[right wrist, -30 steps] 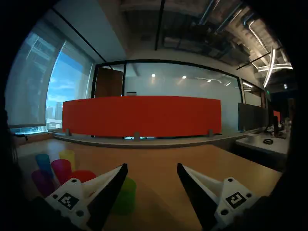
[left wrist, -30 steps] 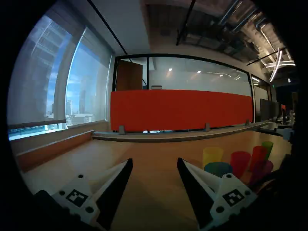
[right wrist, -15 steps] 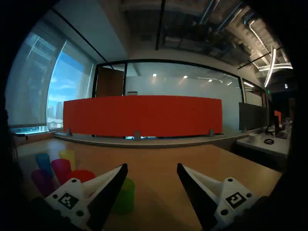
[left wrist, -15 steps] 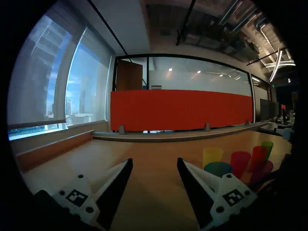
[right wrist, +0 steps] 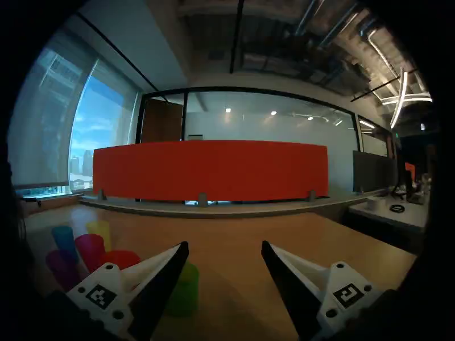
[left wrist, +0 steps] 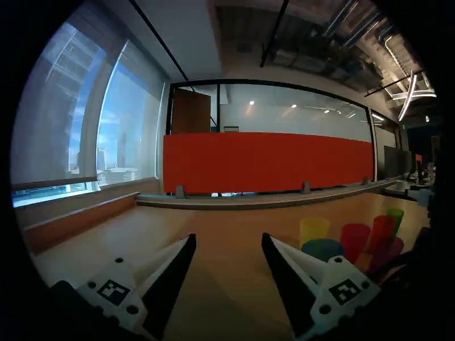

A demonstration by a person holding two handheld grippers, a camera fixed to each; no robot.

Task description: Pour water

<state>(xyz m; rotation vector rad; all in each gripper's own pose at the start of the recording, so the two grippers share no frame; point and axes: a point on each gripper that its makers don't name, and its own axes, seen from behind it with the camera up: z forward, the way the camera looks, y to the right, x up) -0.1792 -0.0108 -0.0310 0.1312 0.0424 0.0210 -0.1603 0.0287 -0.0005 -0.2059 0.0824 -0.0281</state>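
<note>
Several coloured plastic cups stand on a wooden table. In the left gripper view they sit at the right: a yellow cup, a blue cup, a pink cup, a red cup, a green cup and a purple cup. My left gripper is open and empty, low over the table, left of the cups. In the right gripper view a green cup stands partly behind the left finger, with red, pink, yellow, blue and purple cups further left. My right gripper is open and empty.
An orange divider panel runs along the far edge of the table. Tall windows lie to the left. In the right gripper view, another desk with small items stands at the right.
The right gripper view has shifted very slightly; the green cup sits a touch higher beside the left finger. The left gripper has not moved.
</note>
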